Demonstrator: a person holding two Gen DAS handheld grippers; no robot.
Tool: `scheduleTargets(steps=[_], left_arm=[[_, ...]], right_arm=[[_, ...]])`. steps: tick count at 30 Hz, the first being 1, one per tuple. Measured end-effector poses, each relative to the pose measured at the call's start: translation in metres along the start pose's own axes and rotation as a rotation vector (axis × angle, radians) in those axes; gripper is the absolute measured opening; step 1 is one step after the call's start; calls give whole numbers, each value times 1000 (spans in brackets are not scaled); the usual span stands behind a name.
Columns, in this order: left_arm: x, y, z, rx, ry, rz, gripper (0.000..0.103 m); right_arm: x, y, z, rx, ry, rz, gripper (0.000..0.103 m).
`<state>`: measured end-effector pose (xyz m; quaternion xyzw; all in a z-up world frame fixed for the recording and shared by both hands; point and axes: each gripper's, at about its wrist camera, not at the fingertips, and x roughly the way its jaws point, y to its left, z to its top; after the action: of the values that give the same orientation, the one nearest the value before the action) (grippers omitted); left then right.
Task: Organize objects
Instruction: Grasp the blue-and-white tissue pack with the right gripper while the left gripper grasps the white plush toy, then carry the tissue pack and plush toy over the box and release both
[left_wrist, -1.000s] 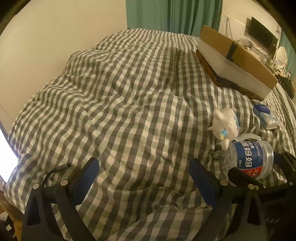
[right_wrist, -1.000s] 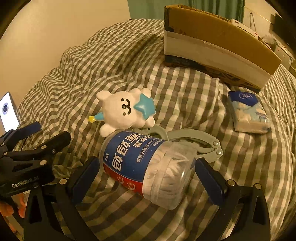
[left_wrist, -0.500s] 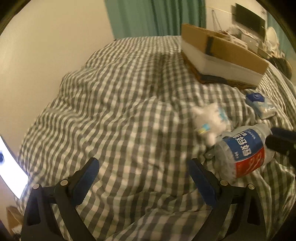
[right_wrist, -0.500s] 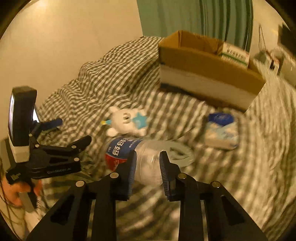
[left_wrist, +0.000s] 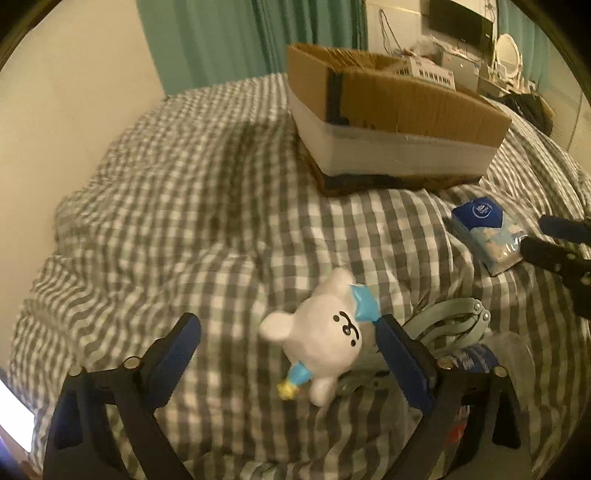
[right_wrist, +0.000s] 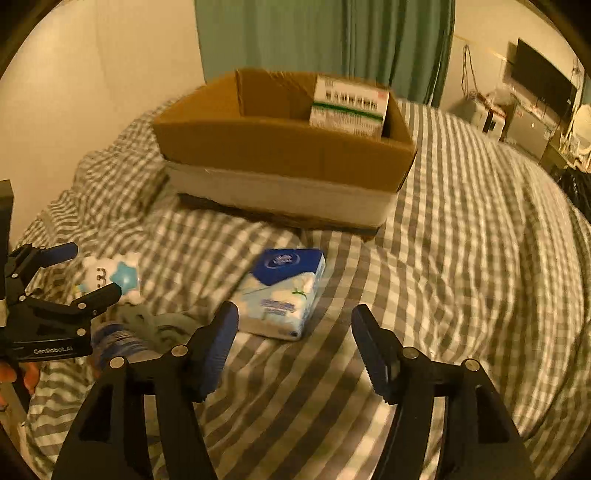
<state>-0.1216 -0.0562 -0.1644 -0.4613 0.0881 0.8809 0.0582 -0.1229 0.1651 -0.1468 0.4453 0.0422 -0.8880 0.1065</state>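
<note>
A white plush toy (left_wrist: 325, 332) with a blue star lies on the checked bed cover, between the fingers of my open left gripper (left_wrist: 291, 354) and close to the right finger. In the right wrist view the plush toy (right_wrist: 114, 277) shows behind the left gripper (right_wrist: 92, 271). My right gripper (right_wrist: 295, 343) stands open just short of a blue-and-white tissue pack (right_wrist: 284, 291), also seen in the left view as the tissue pack (left_wrist: 484, 232). A clear bottle (right_wrist: 118, 343) with a blue label lies by a grey-green hand tool (right_wrist: 155, 325). An open cardboard box (right_wrist: 280, 147) sits further back.
A white-and-green carton (right_wrist: 347, 107) stands inside the box. The wall runs along the left of the bed and green curtains (right_wrist: 325, 37) hang behind it. A lit phone (left_wrist: 11, 417) shows at the lower left. Furniture and a dark screen (right_wrist: 543, 85) stand at the far right.
The right gripper closed narrow by the bottle, then opened and swung right to the tissue pack. The left gripper moved forward and right until the plush toy sits between its fingers.
</note>
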Motion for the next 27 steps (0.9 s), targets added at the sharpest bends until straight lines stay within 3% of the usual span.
scheduleTargets(steps=[5, 7, 10, 12, 20, 25, 27], left_arm=[[14, -9, 2, 33, 37, -60, 74], [17, -15, 3, 53, 42, -90, 58], [18, -24, 4, 82, 45, -108, 44], [15, -28, 5, 92, 39, -89, 43], [-17, -11, 11, -13, -2, -79, 41], [-62, -11, 22, 4, -93, -8, 41], [-80, -9, 27, -9, -128, -17, 41]], right_arm=[[23, 3, 5, -9, 24, 34, 71], [28, 8, 8, -26, 32, 42, 71], [35, 13, 8, -34, 49, 44, 71], [37, 15, 6, -44, 63, 21, 59], [-10, 1, 6, 36, 1, 37, 57], [-53, 0, 13, 52, -71, 42, 57], [-74, 4, 17, 36, -107, 34, 57]])
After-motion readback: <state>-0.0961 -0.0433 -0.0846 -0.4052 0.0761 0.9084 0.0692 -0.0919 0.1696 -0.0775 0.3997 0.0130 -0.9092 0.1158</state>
